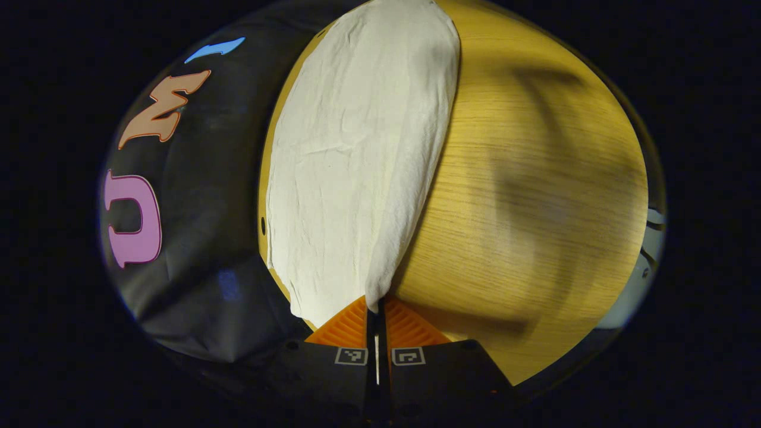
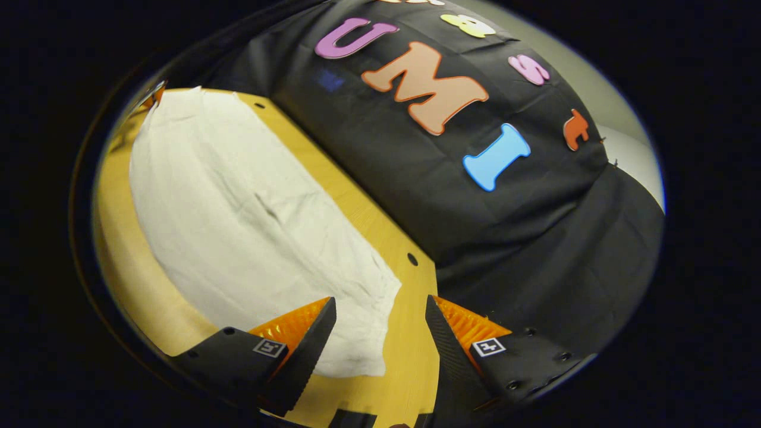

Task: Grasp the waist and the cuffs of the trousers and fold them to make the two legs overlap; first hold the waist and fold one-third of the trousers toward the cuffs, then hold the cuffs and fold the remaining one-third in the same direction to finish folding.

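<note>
White trousers (image 1: 351, 166) lie stretched out along the wooden table (image 1: 523, 196), folded lengthwise into one long strip. My left gripper (image 1: 377, 306) is shut on the near end of the trousers, pinching a lifted edge of cloth between its fingers. In the right gripper view the trousers (image 2: 238, 226) run away to the upper left. My right gripper (image 2: 379, 306) is open just above their near end, whose corner lies between the fingers. A small part of the left gripper (image 2: 156, 96) shows at the far end.
The black cloth wall (image 2: 505, 238) hangs close along one long edge of the table (image 2: 410, 333). Small holes (image 2: 412, 259) sit near that edge. Bare wood (image 1: 535, 238) with soft shadows spreads on the trousers' other side.
</note>
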Tool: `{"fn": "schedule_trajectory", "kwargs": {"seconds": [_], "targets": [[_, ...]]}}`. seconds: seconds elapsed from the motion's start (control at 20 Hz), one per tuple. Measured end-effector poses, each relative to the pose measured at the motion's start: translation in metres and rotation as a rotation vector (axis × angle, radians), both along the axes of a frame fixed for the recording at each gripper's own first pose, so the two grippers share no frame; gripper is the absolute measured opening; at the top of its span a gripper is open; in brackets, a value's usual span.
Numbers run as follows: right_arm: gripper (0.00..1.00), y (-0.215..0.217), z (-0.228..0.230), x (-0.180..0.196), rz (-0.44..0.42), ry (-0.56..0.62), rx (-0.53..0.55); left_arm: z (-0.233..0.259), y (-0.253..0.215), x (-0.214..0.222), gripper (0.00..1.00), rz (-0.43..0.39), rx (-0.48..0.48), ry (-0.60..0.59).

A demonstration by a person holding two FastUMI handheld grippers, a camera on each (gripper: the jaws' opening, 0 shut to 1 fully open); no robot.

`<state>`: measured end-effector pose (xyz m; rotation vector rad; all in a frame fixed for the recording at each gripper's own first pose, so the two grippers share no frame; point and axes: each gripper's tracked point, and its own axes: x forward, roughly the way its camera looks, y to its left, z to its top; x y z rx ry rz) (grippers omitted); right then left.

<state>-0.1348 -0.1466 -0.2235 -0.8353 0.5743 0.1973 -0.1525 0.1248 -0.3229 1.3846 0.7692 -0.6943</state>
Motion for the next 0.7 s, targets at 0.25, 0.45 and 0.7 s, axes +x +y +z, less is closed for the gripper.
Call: {"fn": "schedule_trajectory", "kwargs": {"seconds": [0.25,0.45,0.7], "targets": [[1.0,-0.002,-0.037,-0.033,0.151,0.124,-0.122,0.0,0.001,0.002,0.0,-0.007,0.007,-0.02],[1.0,-0.013,-0.063,-0.061,0.195,0.214,-0.181,-0.001,0.001,0.003,0.0,0.0,0.006,-0.032],[0.96,-0.011,-0.078,-0.066,0.289,0.252,-0.255,0.0,0.001,0.003,0.0,-0.004,0.022,-0.036]]}}
